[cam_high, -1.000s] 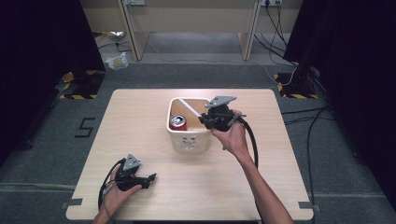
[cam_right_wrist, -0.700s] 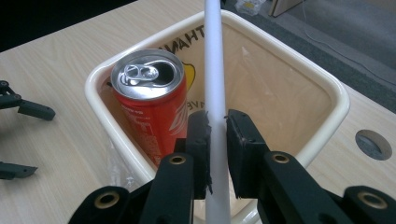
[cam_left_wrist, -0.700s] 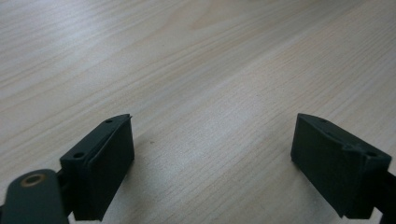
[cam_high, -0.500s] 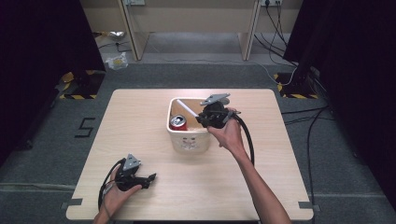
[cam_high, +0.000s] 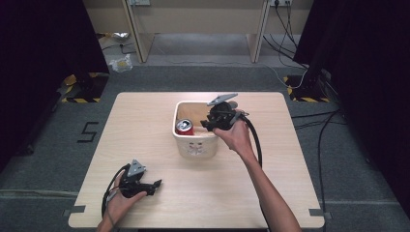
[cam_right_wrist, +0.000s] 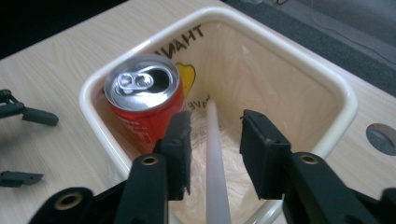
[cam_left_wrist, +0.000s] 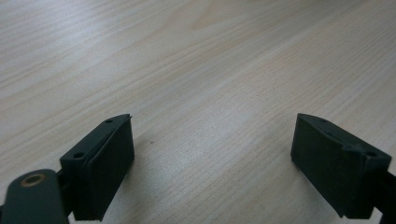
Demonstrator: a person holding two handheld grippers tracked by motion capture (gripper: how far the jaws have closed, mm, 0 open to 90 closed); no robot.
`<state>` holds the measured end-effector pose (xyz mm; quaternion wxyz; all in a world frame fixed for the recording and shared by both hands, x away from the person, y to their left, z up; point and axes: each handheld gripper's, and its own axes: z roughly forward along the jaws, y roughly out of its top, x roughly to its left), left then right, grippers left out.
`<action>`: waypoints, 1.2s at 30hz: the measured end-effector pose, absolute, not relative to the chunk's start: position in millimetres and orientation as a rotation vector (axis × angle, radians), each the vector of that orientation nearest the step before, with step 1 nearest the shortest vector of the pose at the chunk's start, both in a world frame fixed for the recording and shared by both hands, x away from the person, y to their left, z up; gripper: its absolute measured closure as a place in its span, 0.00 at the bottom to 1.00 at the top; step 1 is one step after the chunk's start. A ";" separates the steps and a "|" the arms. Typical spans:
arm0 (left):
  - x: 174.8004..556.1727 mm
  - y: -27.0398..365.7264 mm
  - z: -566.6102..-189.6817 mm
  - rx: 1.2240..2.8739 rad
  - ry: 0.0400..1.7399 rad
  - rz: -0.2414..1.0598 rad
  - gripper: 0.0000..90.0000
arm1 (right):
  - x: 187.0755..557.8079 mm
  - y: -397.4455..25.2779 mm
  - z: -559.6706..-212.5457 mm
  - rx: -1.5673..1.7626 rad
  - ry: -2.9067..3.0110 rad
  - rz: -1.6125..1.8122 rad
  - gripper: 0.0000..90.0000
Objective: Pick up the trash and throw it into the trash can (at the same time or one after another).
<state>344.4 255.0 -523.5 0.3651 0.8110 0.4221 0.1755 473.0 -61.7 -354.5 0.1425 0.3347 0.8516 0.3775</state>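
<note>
White plastic stick [cam_right_wrist: 215,163] leans inside your cream square bin [cam_right_wrist: 348,100], beside the red soda can [cam_right_wrist: 145,105]; your right gripper [cam_right_wrist: 214,144] straddles it, jaws parted. Your left gripper [cam_left_wrist: 212,161] rests released on the table.

Bin [cam_right_wrist: 280,74] inner wall: "THANK", "HAVE"; floor tape [cam_high: 88,131]: "5".

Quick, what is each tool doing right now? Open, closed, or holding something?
Left tool: open, holding nothing, low over the bare table.
Right tool: open over the bin, jaws either side of a white stick, not squeezing it.
</note>
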 end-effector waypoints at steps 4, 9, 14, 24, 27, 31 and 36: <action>344.4 255.0 -523.5 2.086 1.085 0.452 0.14 | 468.9 -65.2 -346.4 0.953 2.435 1.106 0.61; 344.4 254.9 -523.6 2.084 1.086 0.453 0.14 | 466.7 -72.5 -343.4 0.961 2.409 1.114 0.56; 344.4 254.9 -523.6 2.085 1.086 0.452 0.14 | 467.2 -81.0 -343.9 0.974 2.383 1.128 0.52; 344.4 254.9 -523.7 2.084 1.086 0.453 0.14 | 465.0 -92.7 -340.8 0.986 2.335 1.149 0.46; 344.4 254.9 -523.7 2.084 1.085 0.453 0.14 | 464.2 -95.8 -339.3 0.991 2.322 1.151 0.44; 344.4 255.0 -523.6 2.086 1.085 0.452 0.14 | 464.1 -102.5 -338.3 1.010 2.294 1.148 0.41; 344.4 255.0 -523.7 2.085 1.085 0.453 0.14 | 464.2 -111.4 -340.5 1.039 2.258 1.148 0.38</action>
